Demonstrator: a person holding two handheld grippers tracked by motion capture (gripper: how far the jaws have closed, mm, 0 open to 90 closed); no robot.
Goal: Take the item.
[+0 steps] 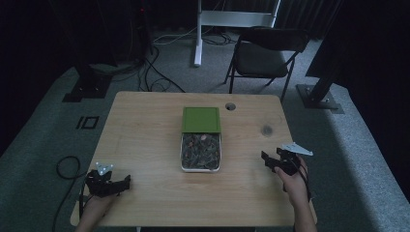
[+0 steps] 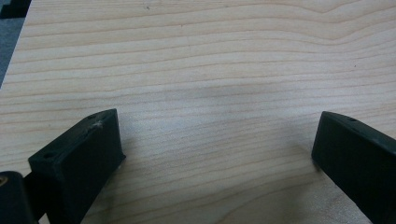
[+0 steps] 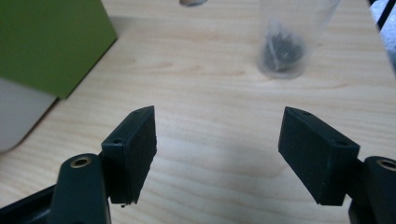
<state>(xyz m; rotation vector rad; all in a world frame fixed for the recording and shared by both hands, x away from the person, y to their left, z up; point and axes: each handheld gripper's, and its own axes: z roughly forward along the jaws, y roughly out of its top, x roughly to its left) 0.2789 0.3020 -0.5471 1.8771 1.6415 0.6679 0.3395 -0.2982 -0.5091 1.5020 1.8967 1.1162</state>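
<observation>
Two tools, left and right, gape over the wooden table on grey carpet.

Left claw spread wide, bare table

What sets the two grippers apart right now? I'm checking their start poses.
The left gripper sits at the table's near left corner, far from the box; the right gripper sits farther up the right side, nearer the box. Only the right one faces a clear cup. Both are open and empty.

lid green | table pale woodgrain | tray probably white
</observation>
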